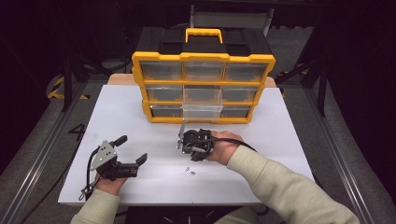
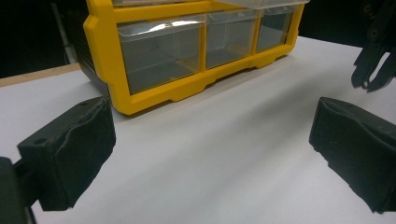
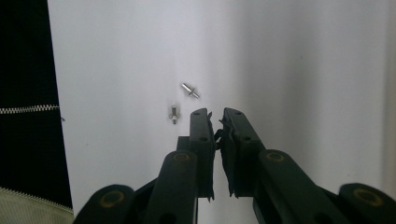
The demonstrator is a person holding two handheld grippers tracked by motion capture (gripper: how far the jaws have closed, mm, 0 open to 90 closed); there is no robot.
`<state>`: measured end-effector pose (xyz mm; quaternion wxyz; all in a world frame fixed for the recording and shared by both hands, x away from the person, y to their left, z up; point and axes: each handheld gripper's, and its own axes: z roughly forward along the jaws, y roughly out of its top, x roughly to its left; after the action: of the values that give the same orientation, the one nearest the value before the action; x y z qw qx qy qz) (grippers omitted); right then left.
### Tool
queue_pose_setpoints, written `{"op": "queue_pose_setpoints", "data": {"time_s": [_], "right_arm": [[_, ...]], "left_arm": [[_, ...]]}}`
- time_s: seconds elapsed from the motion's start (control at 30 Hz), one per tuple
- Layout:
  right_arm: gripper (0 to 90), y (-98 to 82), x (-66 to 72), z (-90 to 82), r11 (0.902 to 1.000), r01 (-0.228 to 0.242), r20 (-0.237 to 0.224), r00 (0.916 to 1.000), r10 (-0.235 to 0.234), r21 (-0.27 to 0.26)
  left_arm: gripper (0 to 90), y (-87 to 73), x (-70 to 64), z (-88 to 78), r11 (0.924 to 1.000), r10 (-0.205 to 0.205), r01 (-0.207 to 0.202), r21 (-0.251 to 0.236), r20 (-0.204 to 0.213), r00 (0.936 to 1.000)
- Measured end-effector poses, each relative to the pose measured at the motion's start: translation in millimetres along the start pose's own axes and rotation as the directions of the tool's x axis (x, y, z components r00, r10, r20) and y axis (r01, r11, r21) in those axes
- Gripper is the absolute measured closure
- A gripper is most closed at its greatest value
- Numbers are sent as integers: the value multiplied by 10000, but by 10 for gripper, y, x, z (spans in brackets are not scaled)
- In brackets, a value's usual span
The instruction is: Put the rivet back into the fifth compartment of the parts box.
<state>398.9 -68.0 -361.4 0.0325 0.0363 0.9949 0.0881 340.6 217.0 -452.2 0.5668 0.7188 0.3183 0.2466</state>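
A yellow-framed parts organizer [image 1: 203, 57] with clear drawers stands at the back of the white table [image 1: 261, 140]; its middle drawer [image 1: 201, 100] is pulled out. Two small metal pegs [image 1: 189, 170] lie on the table in front of it, one peg [image 3: 189, 90] beside the other [image 3: 173, 113]. My right gripper [image 3: 215, 114] hangs above the table just past them with its jaws together; I cannot tell whether something tiny is pinched between the pads. In the high view the right gripper [image 1: 195, 154] sits before the organizer. My left gripper [image 1: 131, 149] rests at the front left, jaws wide apart, nothing between them [image 2: 212, 154].
The organizer's bottom row of drawers [image 2: 163, 56] faces the left gripper. The other hand's gripper [image 2: 373, 60] shows at the far right of the left gripper view. The table's edge drops to a dark floor on all sides.
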Motion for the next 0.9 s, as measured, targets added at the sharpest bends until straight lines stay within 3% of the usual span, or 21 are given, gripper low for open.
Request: {"op": "queue_pose_setpoints", "data": {"time_s": [0.63, 0.9], "right_arm": [[829, 134, -149, -652, 9996, 51, 475, 9989, -38, -264], [829, 179, -228, -843, 9995, -15, 633, 9980, 36, -330]], "left_arm": [[15, -2, 4, 9, 10000, -66, 66, -1, 23, 10000], [15, 0, 9, 6, 10000, -60, 60, 45, 37, 10000]]}}
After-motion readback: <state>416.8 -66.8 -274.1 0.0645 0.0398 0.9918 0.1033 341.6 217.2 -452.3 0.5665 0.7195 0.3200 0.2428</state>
